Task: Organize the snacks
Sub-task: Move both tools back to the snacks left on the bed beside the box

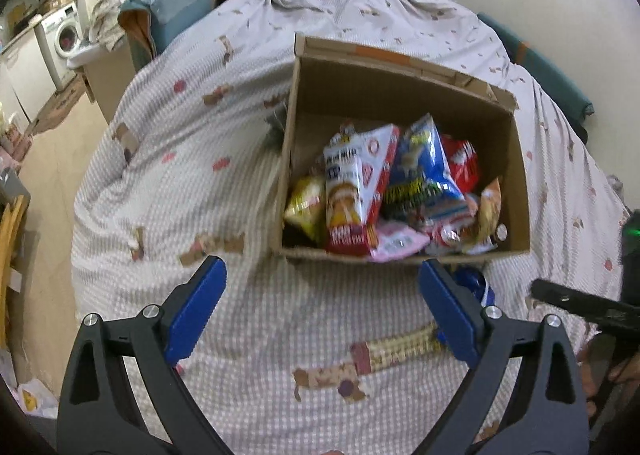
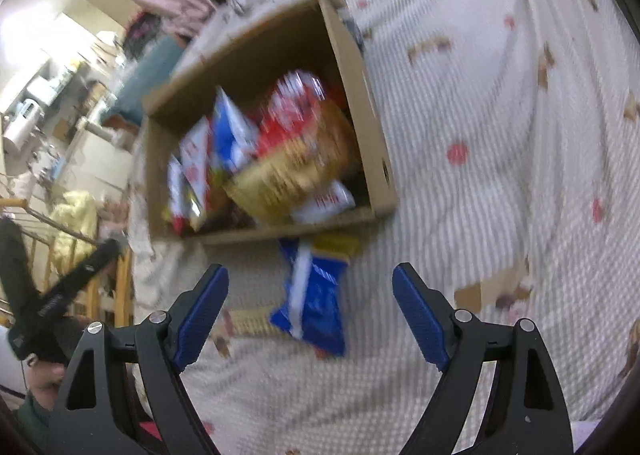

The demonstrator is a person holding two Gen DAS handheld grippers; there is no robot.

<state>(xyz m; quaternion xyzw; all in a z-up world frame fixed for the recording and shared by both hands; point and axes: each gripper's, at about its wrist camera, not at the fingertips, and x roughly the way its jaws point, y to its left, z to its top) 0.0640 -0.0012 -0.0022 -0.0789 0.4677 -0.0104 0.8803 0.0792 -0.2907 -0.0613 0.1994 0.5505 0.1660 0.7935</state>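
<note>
Ahead of the left gripper (image 1: pixel 322 287), spread wide and empty, the cardboard box (image 1: pixel 296 127) of snack packets sat on the bed (image 1: pixel 168 191). From the right wrist, blurred, the right gripper (image 2: pixel 310 287) gaped empty too, nearer the blue packet (image 2: pixel 314 303), which lay just outside the box's near wall, probably lengthwise toward the claw.

Both views are softly lit. A bright glare is seen at the upper left of the right wrist view, where everything is smeared by blur. Edges are bent round and darkened at the corners.
</note>
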